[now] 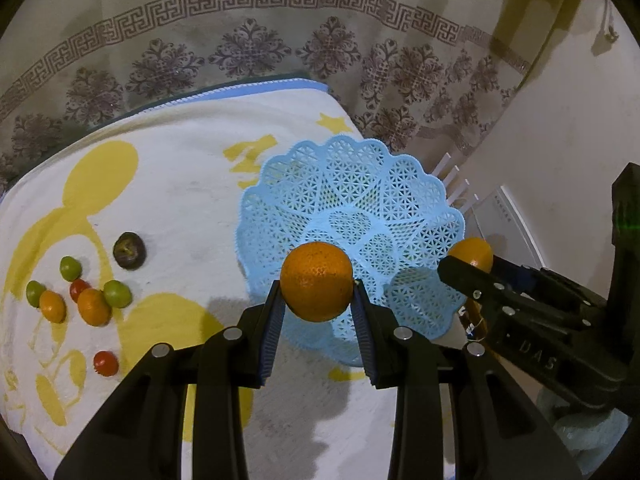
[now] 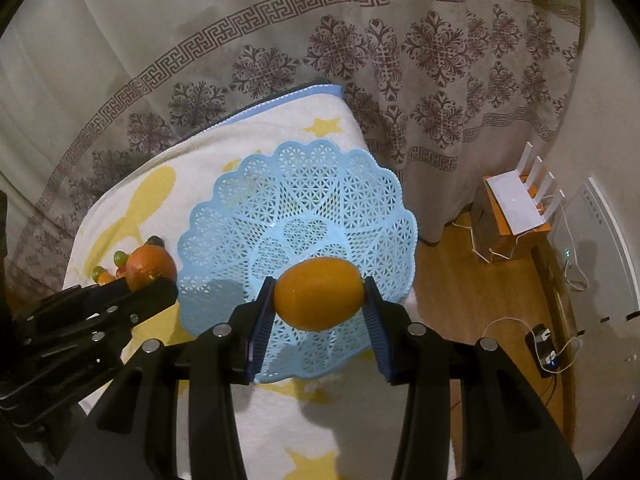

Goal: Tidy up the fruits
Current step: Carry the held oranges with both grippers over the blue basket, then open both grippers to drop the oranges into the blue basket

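My left gripper (image 1: 317, 300) is shut on a round orange (image 1: 316, 282) and holds it above the near rim of a blue lattice basket (image 1: 352, 200). My right gripper (image 2: 319, 300) is shut on an oval orange fruit (image 2: 319, 293), above the same basket (image 2: 296, 208). The right gripper and its fruit (image 1: 472, 254) show at the basket's right edge in the left wrist view. The left gripper with the round orange (image 2: 150, 266) shows at the left in the right wrist view. The basket is empty.
On the white and yellow blanket (image 1: 180, 200) left of the basket lie a dark brown fruit (image 1: 129, 250), small green (image 1: 117, 293), orange (image 1: 93, 306) and red (image 1: 106, 363) fruits. A patterned curtain (image 2: 360, 60) hangs behind. A router (image 2: 516, 200) and cables (image 2: 544, 344) lie on the floor at right.
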A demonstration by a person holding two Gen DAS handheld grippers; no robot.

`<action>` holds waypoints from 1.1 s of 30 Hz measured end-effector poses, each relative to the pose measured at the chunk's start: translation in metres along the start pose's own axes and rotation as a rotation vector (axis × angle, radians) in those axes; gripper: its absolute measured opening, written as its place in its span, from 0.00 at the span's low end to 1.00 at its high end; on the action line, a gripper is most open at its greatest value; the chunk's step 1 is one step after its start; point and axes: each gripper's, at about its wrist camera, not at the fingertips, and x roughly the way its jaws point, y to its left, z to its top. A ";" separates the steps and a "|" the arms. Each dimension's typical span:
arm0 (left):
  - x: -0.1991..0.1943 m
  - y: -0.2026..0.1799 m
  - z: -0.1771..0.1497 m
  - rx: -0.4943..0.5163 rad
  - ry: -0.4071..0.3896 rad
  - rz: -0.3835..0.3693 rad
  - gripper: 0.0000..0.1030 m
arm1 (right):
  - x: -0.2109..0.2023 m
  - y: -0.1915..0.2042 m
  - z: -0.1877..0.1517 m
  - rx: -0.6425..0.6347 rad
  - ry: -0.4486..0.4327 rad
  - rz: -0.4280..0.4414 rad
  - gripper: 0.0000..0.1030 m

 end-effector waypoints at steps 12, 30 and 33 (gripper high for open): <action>0.013 -0.003 0.002 0.010 0.025 0.008 0.38 | 0.013 -0.004 0.005 0.010 0.022 -0.001 0.44; 0.002 0.020 -0.002 -0.044 -0.010 0.056 0.68 | 0.010 0.004 0.005 0.027 0.005 -0.014 0.62; -0.001 0.023 -0.004 -0.051 -0.010 0.066 0.68 | 0.009 0.007 0.003 0.028 0.005 -0.018 0.62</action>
